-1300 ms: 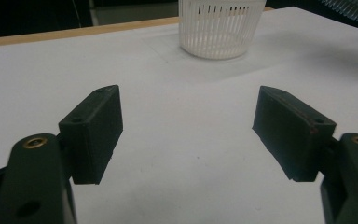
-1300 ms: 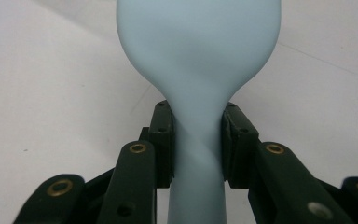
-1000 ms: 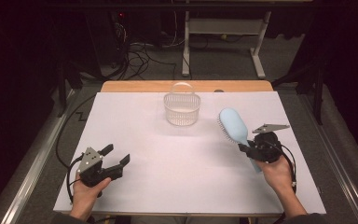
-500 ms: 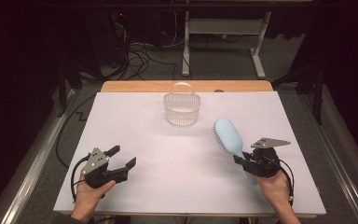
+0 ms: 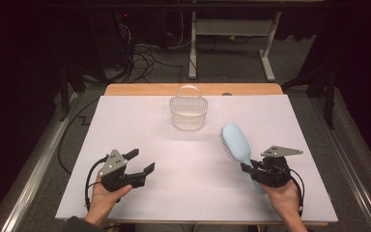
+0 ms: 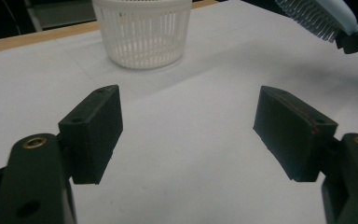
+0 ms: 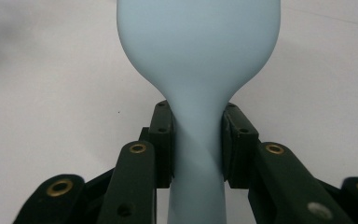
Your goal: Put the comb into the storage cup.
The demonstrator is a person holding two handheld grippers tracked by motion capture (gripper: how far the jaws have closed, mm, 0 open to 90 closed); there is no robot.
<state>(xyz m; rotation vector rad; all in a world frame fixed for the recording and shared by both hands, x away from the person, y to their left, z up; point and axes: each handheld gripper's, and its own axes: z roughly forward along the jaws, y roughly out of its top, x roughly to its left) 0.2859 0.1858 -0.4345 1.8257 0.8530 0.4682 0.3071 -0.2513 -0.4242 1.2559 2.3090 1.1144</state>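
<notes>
Two grippers are near the front edge of the white table [image 5: 125, 121]. The left gripper [image 5: 141, 162] has its jaws spread, with nothing between them. The right gripper [image 5: 249, 168] pinches the handle of one light blue hairbrush [image 5: 236, 144], which points away toward the one white basket [image 5: 189, 112] farther back.

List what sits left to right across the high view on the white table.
Left black claw, open → white slotted plastic basket → light blue plastic hairbrush → right black claw, shut on the brush handle.
</notes>
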